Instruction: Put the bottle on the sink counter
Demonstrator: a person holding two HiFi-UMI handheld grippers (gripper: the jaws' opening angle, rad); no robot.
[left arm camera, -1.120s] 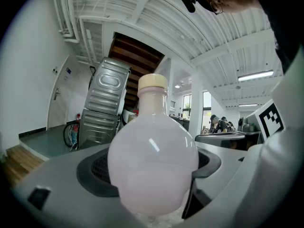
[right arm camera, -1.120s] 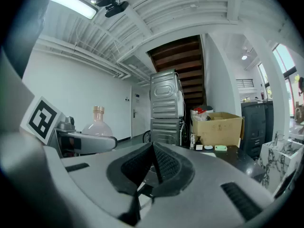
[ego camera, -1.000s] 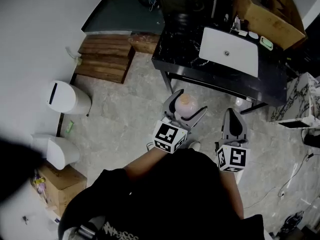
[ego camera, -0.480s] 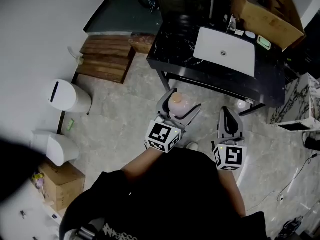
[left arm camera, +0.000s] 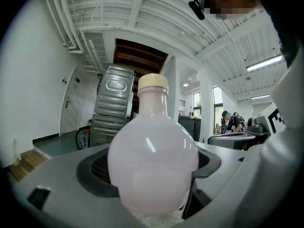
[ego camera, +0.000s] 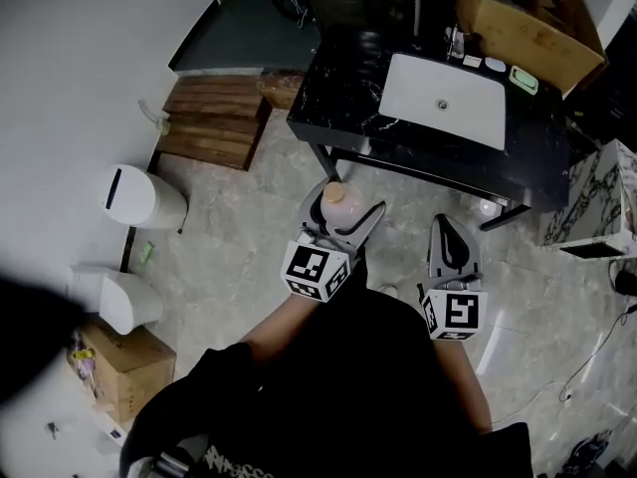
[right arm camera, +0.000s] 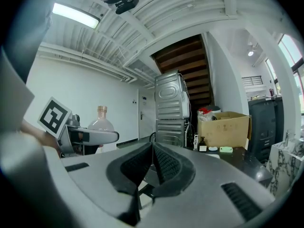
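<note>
The bench (ego camera: 338,103) is a black, white-veined slab on dark legs. A white sink (ego camera: 445,100) is let into its right half, and its left half is bare. It stands on a pale grey, stone-patterned floor (ego camera: 249,237), and a white wall (ego camera: 80,58) runs well to the left of the bench.

Behind the bench rises a ribbed metal cabinet (right arm camera: 168,106), and an open cardboard box (ego camera: 532,28) sits at the bench's far right corner. Along the bench's back edge, beyond the sink, are a small dark flask (ego camera: 454,42) and a green dish (ego camera: 524,79). Just left of the bench lie stacked wooden planks (ego camera: 214,118), and further out on that side stand two white bins (ego camera: 139,195). A marbled slab (ego camera: 597,192) stands to the right of the bench.

The bottle (left arm camera: 153,160), round-bellied and pale pink with a cream cap, is upright in front of the bench's near edge. It is off the bench, with open floor between the two. The left gripper (ego camera: 350,207) grasps it round the belly, its jaws pressed on either side. The right gripper (ego camera: 450,225) also hangs in front of the bench, to the right of the bottle, with its jaws clenched together and empty.

Against a second ago, both grippers sit a little further left in the head view and the bench lies slightly higher in it. The grasp on the bottle and the clenched right jaws are unchanged.
</note>
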